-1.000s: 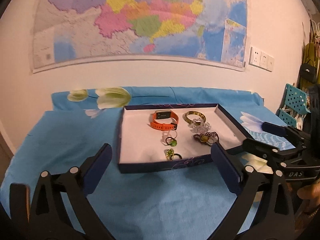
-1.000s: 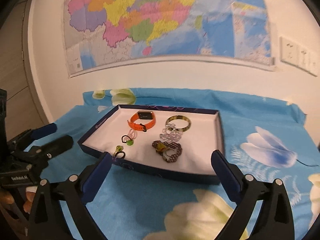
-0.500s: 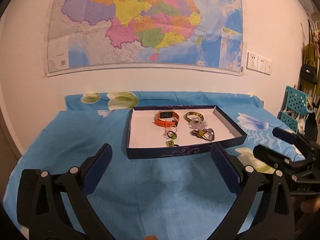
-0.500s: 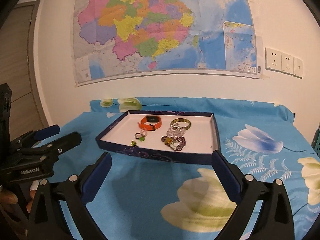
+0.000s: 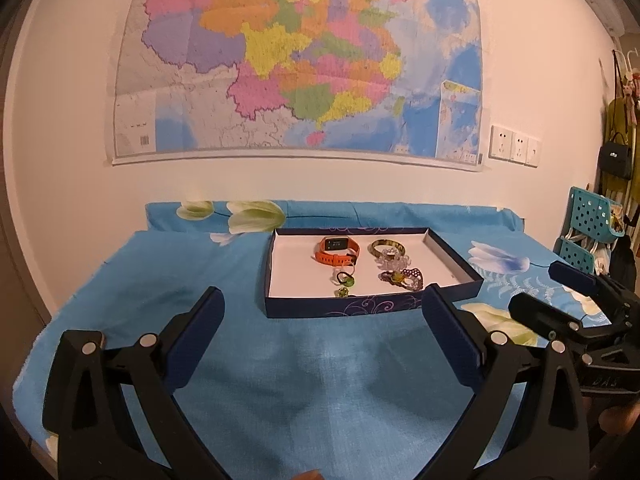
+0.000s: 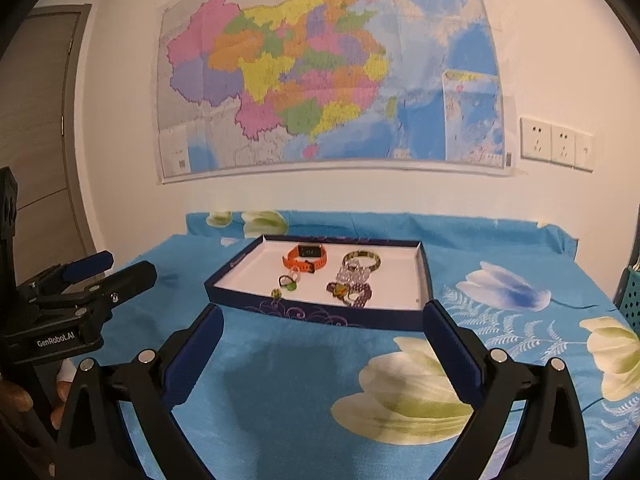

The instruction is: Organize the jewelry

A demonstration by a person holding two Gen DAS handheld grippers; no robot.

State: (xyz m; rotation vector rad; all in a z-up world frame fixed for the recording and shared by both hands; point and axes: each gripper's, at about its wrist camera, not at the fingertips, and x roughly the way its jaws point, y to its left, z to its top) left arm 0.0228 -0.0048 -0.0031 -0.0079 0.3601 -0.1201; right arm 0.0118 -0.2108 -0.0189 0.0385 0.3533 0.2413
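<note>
Both tongs, left (image 5: 322, 332) and right (image 6: 323, 342), hang spread wide and empty above the worktop's blue floral cloth (image 5: 280, 380). The jewelry sits in a navy tray (image 5: 372, 306) near the wall: orange watch (image 5: 338, 250), bangle (image 5: 386, 247), rings. There's a big colourful map (image 6: 328, 80) on the wall, with sockets (image 6: 556, 144) beside it.

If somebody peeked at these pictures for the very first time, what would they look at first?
Probably the big colorful map covering the wall above the table. Next, the dark blue tray in the middle of the flowery blue tablecloth, with a bright orange watch near its back and rings and bracelets beside it. The black left gripper and right gripper are both wide open at the bottom.
</note>
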